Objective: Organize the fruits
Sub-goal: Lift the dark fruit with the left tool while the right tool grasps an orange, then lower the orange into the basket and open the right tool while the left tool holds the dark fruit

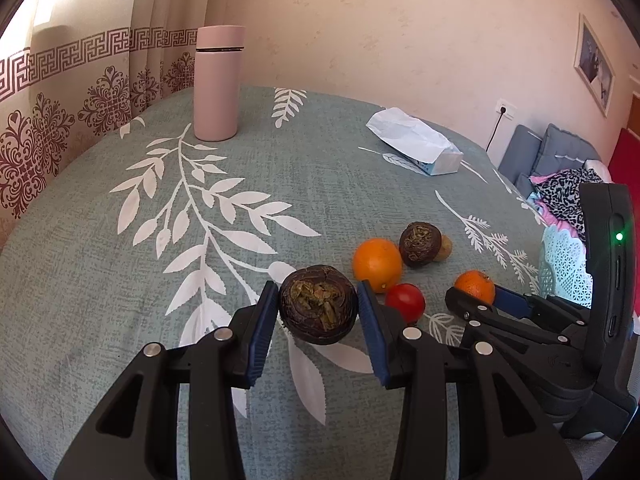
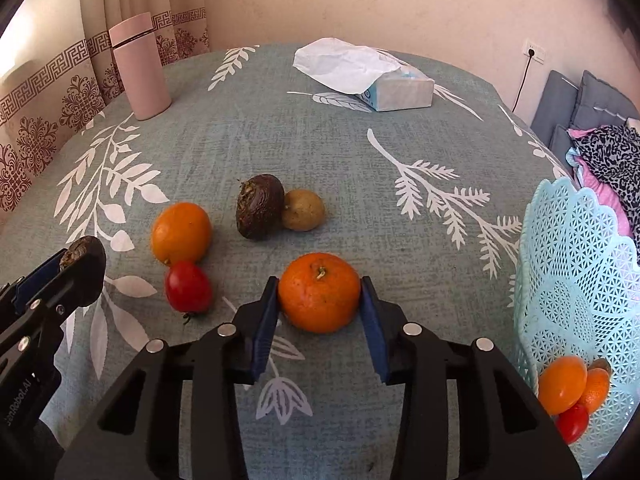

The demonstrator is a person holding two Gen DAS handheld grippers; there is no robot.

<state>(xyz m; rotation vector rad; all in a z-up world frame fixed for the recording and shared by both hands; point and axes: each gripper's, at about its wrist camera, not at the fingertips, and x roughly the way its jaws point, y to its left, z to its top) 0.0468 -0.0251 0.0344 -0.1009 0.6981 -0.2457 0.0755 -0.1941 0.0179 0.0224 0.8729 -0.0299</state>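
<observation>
A tangerine sits on the tabletop with the right claw clamped on its sides. Left of it, the left claw pinches a dark brown fruit. A tomato, an orange and two more fruits lie nearby; a lattice basket stands right.

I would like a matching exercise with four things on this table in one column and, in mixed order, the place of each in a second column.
Things:
1. mandarin
2. dark brown fruit
3. pink bottle
4. tissue pack

Places:
A. standing upright near the curtain
B. between the fingers of the left gripper
C. lying at the far side of the table
D. between the fingers of the right gripper

Pairs: 1-D, 2-B, 3-A, 4-C
</observation>
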